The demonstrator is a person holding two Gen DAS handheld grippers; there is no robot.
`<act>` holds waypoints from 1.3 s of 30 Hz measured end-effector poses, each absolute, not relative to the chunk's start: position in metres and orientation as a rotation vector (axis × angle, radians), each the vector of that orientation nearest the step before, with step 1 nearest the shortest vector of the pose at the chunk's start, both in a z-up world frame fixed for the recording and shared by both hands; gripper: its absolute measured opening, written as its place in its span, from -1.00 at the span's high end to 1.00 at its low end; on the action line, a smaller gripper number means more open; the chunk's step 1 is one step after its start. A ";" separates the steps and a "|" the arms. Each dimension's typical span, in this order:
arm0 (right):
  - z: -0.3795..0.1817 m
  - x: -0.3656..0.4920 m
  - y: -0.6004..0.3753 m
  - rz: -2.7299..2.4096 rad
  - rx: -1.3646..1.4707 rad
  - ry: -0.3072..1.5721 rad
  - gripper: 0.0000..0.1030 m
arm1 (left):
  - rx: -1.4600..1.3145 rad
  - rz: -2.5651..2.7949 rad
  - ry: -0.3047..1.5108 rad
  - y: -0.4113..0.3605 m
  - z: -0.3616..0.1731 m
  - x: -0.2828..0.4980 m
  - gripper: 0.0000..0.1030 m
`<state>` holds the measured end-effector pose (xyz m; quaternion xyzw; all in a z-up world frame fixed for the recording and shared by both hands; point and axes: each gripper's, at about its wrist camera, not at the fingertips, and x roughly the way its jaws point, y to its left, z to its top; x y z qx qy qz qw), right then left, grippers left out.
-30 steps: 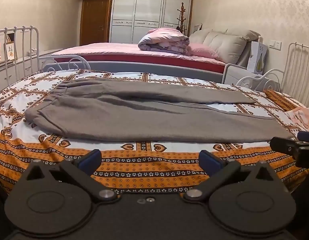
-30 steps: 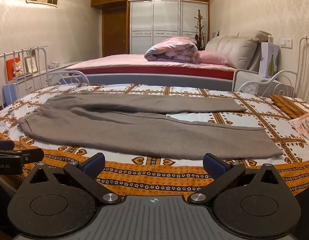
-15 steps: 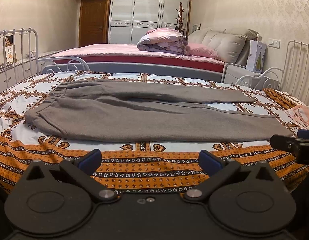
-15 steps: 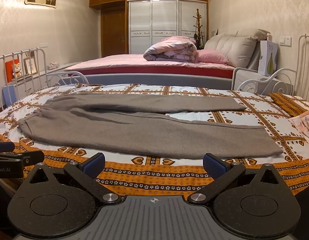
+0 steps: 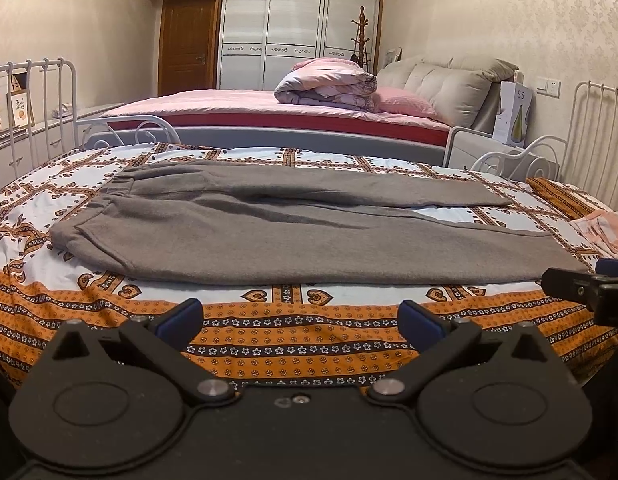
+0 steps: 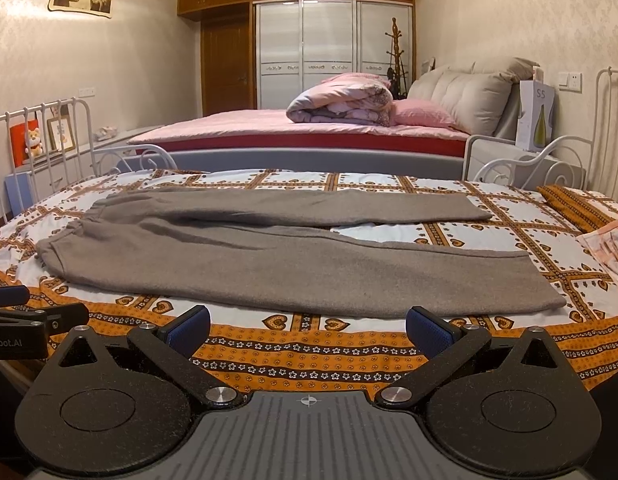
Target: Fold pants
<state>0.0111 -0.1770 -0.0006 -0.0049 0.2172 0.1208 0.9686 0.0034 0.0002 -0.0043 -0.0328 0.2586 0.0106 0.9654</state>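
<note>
We hold the left claw (image 5: 301, 316) with its two blue-padded fingers spread wide apart, gripping nothing and touching nothing, poised over the near edge of the bedspread (image 5: 285, 340). The right claw (image 6: 308, 325) is likewise wide open and empty, level with the same orange border (each claw's black tip shows at the edge of the other's view). The pants (image 5: 269, 236) lie flat on the bed just beyond both claws, stretched crosswise: the gathered elastic waistband sits to the left, and the two legs run to the right, parting into a narrow V with a strip of bedspread showing between the hems. The nearer leg lies closest to us, its long edge running parallel to the bed's front; its hem ends near the right claw's side. The pants are a thick, soft, fleecy grey-brown cloth, smooth with only shallow creases near the crotch. The bedspread is thin printed cotton, white squares with orange heart and flower bands. A white metal bed frame (image 6: 557, 168) with curled scrolls rises at either end, and a folded peach cloth (image 6: 611, 248) lies at the far right.
</note>
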 end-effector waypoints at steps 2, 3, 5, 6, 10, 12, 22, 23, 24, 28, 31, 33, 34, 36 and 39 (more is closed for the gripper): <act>-0.001 0.011 -0.177 0.245 -0.010 0.441 -1.00 | -0.067 0.021 0.524 0.000 -0.004 0.003 -0.88; -0.001 0.011 -0.177 0.245 -0.011 0.441 -1.00 | -0.067 0.020 0.524 0.000 -0.005 0.003 -0.88; 0.000 0.011 -0.177 0.245 -0.010 0.439 -1.00 | -0.066 0.018 0.525 0.000 -0.005 0.003 -0.88; -0.001 0.012 -0.177 0.246 -0.010 0.440 -1.00 | -0.066 0.018 0.525 0.000 -0.005 0.003 -0.88; -0.001 0.012 -0.176 0.247 -0.009 0.441 -1.00 | -0.065 0.021 0.525 0.000 -0.005 0.003 -0.88; -0.001 0.012 -0.177 0.246 -0.011 0.441 -1.00 | -0.066 0.021 0.527 0.000 -0.005 0.003 -0.88; 0.000 0.012 -0.177 0.245 -0.006 0.442 -1.00 | -0.066 0.019 0.528 0.000 -0.006 0.003 -0.88; 0.000 0.012 -0.178 0.246 -0.006 0.442 -1.00 | -0.067 0.018 0.528 0.000 -0.006 0.003 -0.88; 0.000 0.012 -0.177 0.245 -0.007 0.442 -1.00 | -0.068 0.017 0.528 0.000 -0.006 0.002 -0.88; 0.000 0.012 -0.177 0.245 -0.006 0.442 -1.00 | -0.069 0.017 0.531 0.000 -0.005 0.002 -0.88; 0.000 0.012 -0.177 0.246 -0.007 0.443 -1.00 | -0.068 0.019 0.531 0.000 -0.005 0.003 -0.88; 0.000 0.012 -0.177 0.247 -0.008 0.442 -1.00 | -0.067 0.022 0.531 0.000 -0.005 0.003 -0.88; 0.000 0.012 -0.177 0.247 -0.008 0.443 -1.00 | -0.068 0.020 0.532 0.000 -0.005 0.004 -0.88; 0.000 0.012 -0.177 0.248 -0.008 0.443 -1.00 | -0.067 0.021 0.531 0.000 -0.006 0.004 -0.88; 0.000 0.013 -0.177 0.248 -0.008 0.446 -1.00 | -0.066 0.020 0.533 0.000 -0.006 0.004 -0.88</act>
